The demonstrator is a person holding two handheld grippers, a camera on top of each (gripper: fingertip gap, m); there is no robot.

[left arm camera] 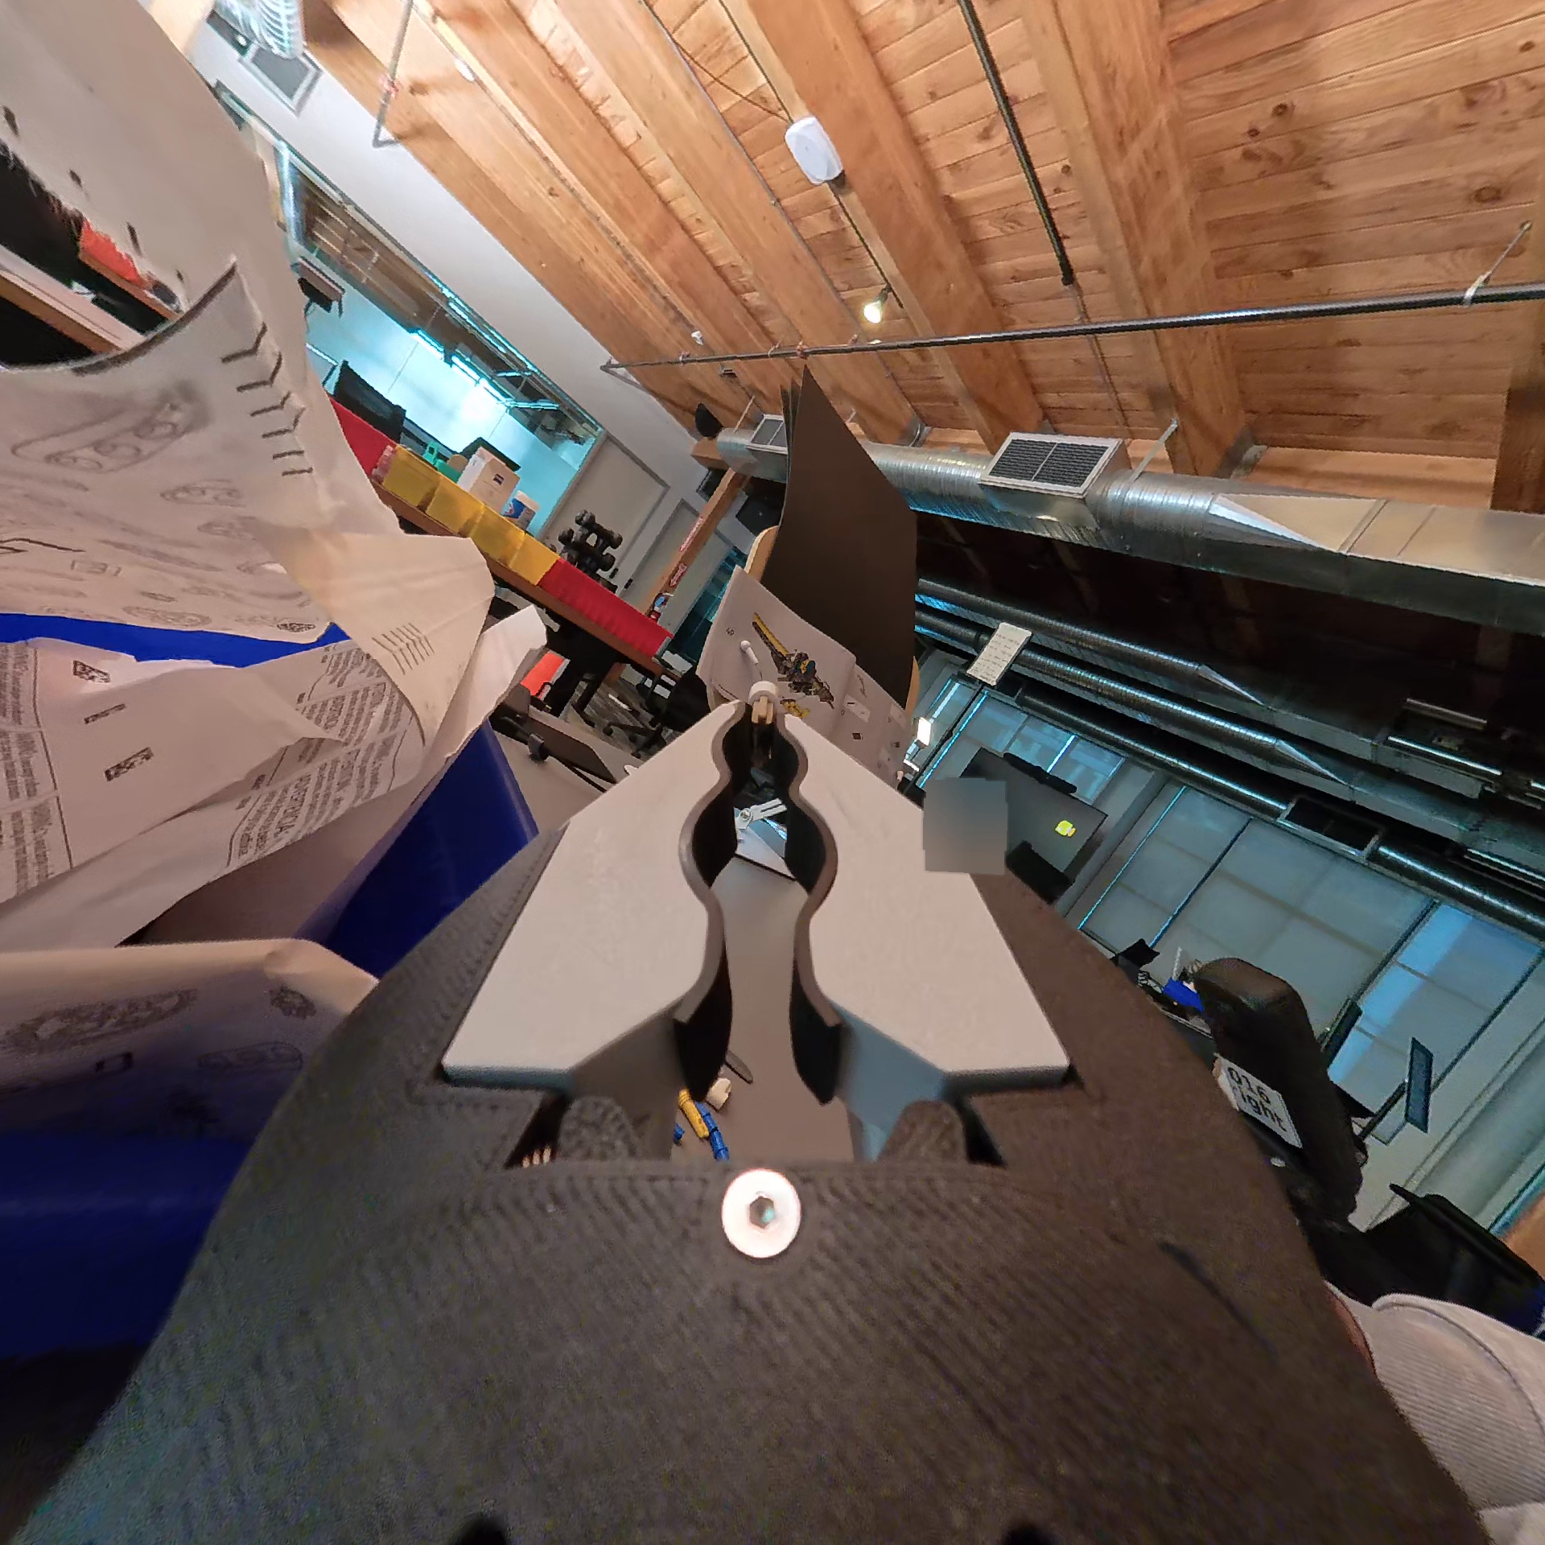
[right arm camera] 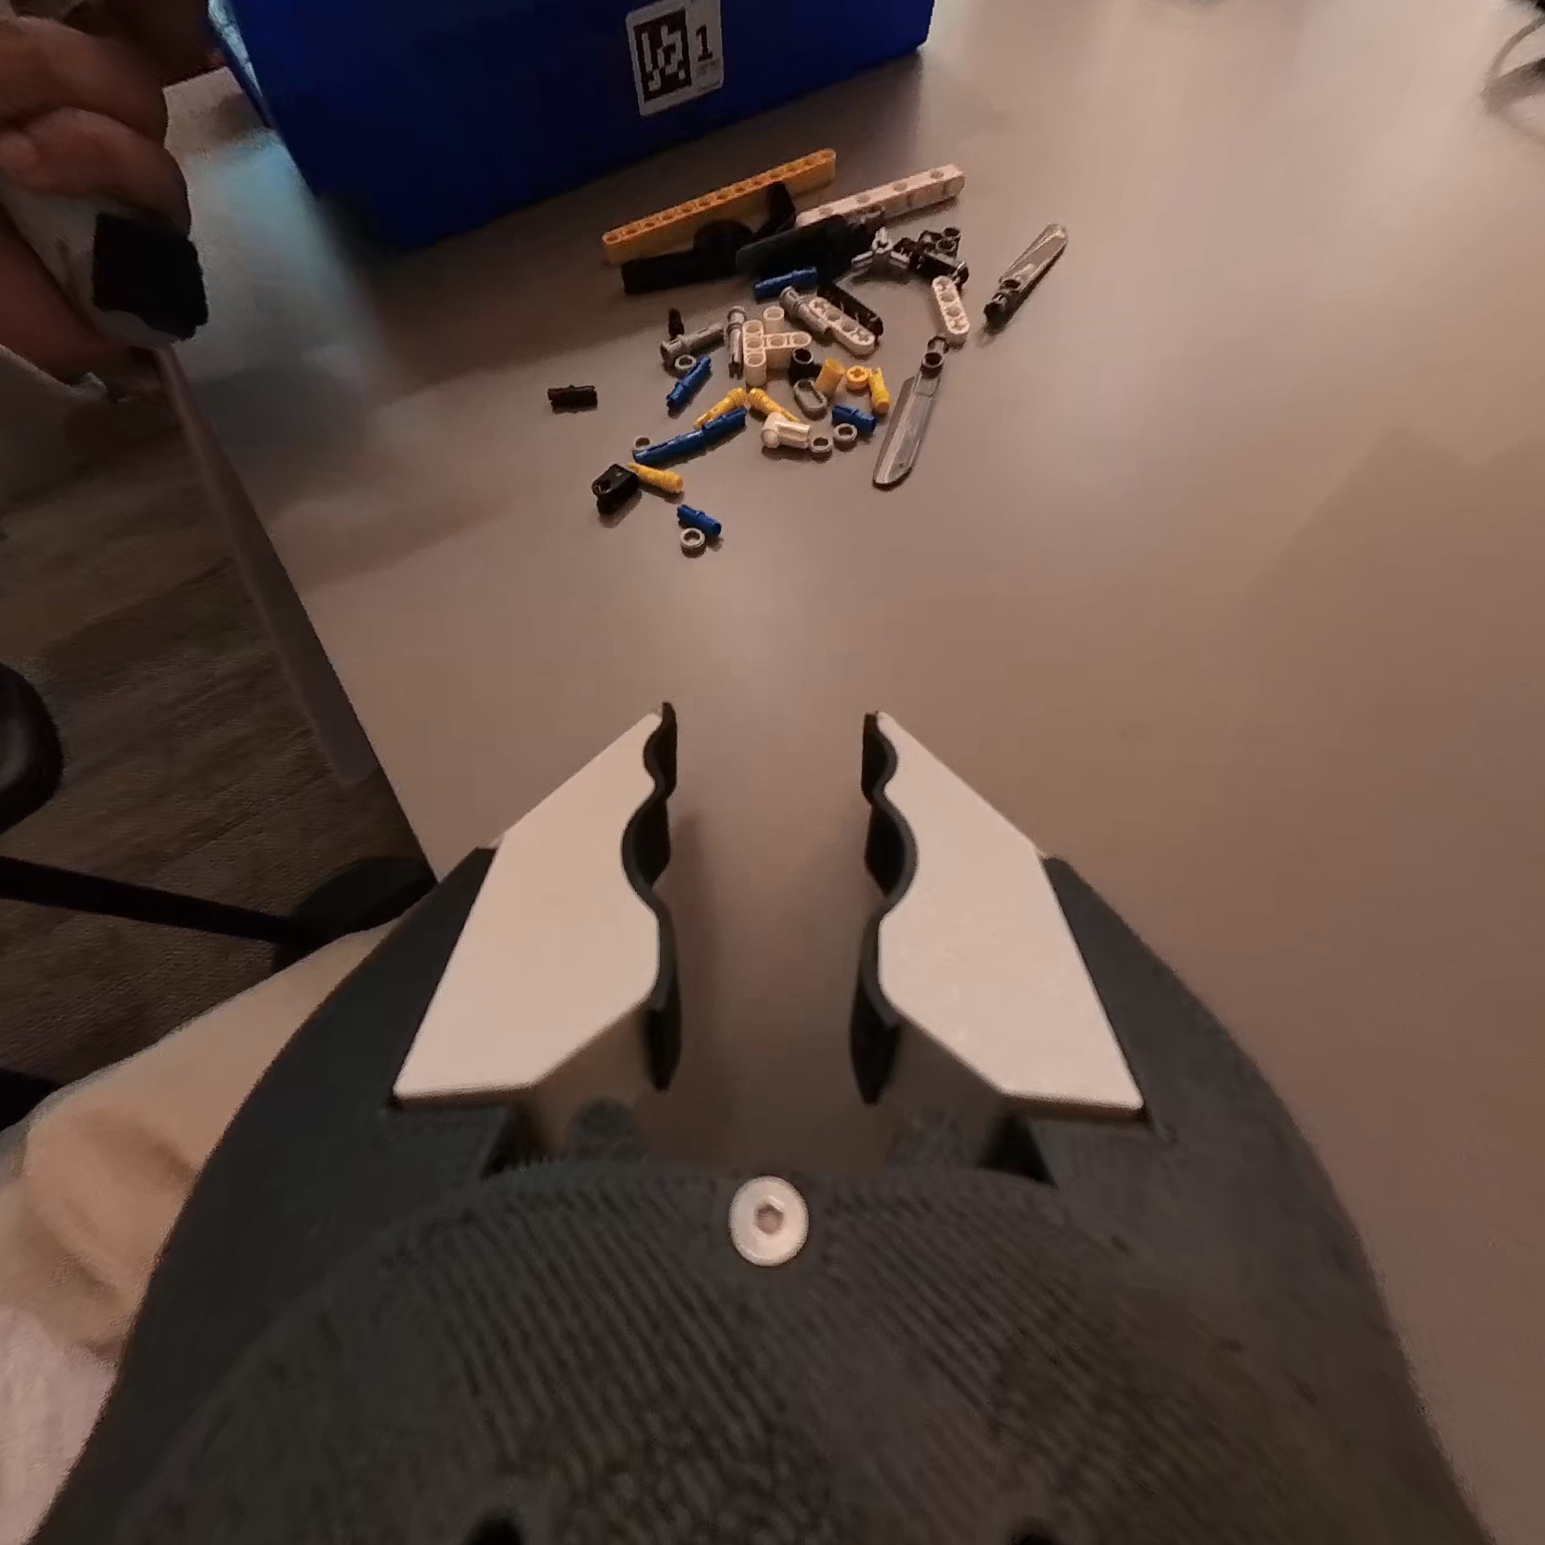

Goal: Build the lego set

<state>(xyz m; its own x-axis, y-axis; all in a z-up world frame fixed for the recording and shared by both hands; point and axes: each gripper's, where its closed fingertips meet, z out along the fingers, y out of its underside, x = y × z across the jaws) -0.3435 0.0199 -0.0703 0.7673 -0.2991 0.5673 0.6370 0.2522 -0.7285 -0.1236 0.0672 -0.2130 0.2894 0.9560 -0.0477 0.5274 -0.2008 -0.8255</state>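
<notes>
Left gripper (left arm camera: pixel 759 711) is tilted up toward the ceiling, fingers closed almost fully at the tips on a small white-and-tan lego piece (left arm camera: pixel 761 701). The piece pokes out past the tips; exact type too small to tell, looks like a pin or bush. Likely raised so the piece is clear of the worktop and free to take a mating part.

Right gripper (right arm camera: pixel 767 727) is empty, fingers spread wide, hovering low over bare grey worktop (right arm camera: pixel 1170 669) and pointed at the loose parts pile (right arm camera: pixel 794 368). Judging from that, it is set up to fetch the next piece.

The pile lies well ahead of the right fingertips, just in front of the blue bin (right arm camera: pixel 543 109). It includes a yellow beam (right arm camera: pixel 719 205) and a white beam (right arm camera: pixel 886 196) at the back edge near the bin, blue and yellow pins, grey bushes, and two translucent blade-shaped pieces (right arm camera: pixel 907 426) on the right side. One black pin (right arm camera: pixel 573 395) sits apart to the left.

In the left wrist view, crumpled printed paper bags (left arm camera: pixel 209 543) spill over the blue bin (left arm camera: pixel 443 836). An open instruction booklet (left arm camera: pixel 794 660) stands propped beyond the fingertips, probably kept upright for reference.

A person's hand (right arm camera: pixel 75 167) shows at the top-left corner of the right wrist view.

Build looks early: most parts are loose and unjoined. Risk: the small piece is gripped only at the tips and could twist or pop out.
</notes>
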